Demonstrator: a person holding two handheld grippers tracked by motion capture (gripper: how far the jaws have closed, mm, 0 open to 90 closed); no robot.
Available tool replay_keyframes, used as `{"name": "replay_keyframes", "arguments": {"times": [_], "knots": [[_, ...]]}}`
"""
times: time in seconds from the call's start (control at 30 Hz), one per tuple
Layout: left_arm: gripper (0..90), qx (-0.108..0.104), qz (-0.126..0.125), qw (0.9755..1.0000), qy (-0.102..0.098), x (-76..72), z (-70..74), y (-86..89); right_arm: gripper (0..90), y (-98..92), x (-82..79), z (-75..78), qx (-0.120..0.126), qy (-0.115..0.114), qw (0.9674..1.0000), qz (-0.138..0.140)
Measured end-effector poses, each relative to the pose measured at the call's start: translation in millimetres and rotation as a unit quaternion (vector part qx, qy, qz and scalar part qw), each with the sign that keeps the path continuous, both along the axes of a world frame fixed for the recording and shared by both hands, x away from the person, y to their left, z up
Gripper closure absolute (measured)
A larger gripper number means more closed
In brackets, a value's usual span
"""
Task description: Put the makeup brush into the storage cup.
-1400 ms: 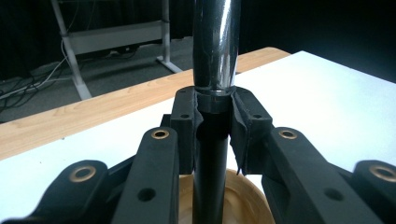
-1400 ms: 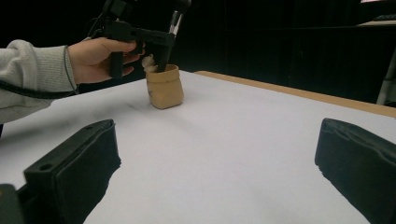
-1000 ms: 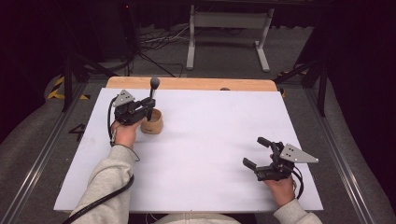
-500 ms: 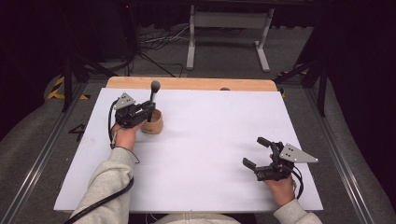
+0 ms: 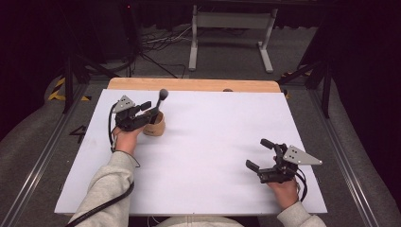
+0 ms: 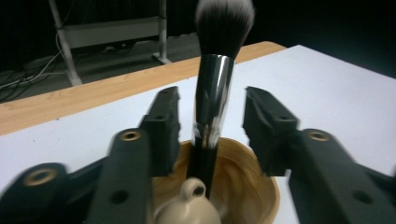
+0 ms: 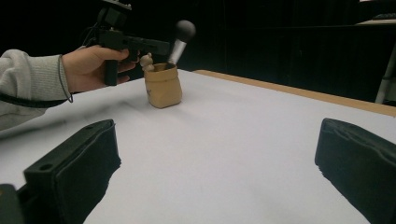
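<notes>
At the upper left of the high view, the left gripper [image 5: 152, 108] hangs over a small tan wooden cup [image 5: 155, 126] that stands on the white surface [image 5: 213, 142], well apart from everything else. A makeup brush with a shiny metal ferrule and dark, fluffy bristles [image 6: 212, 93] stands in that cup, handle down and leaning a little. In the left gripper view the jaws have just been opening; they now stand partly apart with the brush between them, a clear gap on either side, so nothing is gripped. A small pale knobbed piece [image 6: 189, 207] sits in the cup near the handle. My worry is the pull-back: a jaw could catch the ferrule and tip the brush out or topple the light cup. At the lower right of the high view, the right gripper [image 5: 260, 153] rests low by the surface's near edge, jaws wide apart and empty.
</notes>
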State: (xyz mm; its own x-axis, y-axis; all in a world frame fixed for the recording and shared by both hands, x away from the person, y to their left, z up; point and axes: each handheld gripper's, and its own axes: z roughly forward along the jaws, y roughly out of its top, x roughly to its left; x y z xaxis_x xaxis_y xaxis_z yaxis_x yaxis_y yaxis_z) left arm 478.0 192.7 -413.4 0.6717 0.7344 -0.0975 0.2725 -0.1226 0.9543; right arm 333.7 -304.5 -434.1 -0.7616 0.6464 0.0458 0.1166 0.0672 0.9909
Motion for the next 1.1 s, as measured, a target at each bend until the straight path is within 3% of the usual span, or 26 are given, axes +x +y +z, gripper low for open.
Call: {"name": "replay_keyframes", "arguments": {"times": [0.03,0.23,0.37,0.8,1.1], "knots": [[45.3,0.001,-0.001,1.0,-0.003,-1.2,2.1,0.4,0.0,0.1,0.0,0.0,0.0,0.0,1.0,0.0],[23.0,-0.025,-0.023,0.9994,-0.006,-6.1,10.7,4.4,0.0,0.8,0.1,0.2,-0.001,0.0,1.0,-0.001],[16.9,-0.024,-0.037,0.999,-0.012,-11.3,18.0,7.1,0.0,-0.3,0.6,0.7,-0.001,-0.002,1.0,-0.003],[10.8,-0.031,-0.088,0.995,-0.033,-35.8,37.6,15.7,0.0,-2.4,2.6,2.5,-0.001,-0.004,1.0,-0.007],[6.2,-0.031,-0.124,0.9915,-0.028,-55.9,41.7,24.4,0.0,-3.7,2.6,3.7,-0.001,-0.004,0.9999,-0.009]]}}
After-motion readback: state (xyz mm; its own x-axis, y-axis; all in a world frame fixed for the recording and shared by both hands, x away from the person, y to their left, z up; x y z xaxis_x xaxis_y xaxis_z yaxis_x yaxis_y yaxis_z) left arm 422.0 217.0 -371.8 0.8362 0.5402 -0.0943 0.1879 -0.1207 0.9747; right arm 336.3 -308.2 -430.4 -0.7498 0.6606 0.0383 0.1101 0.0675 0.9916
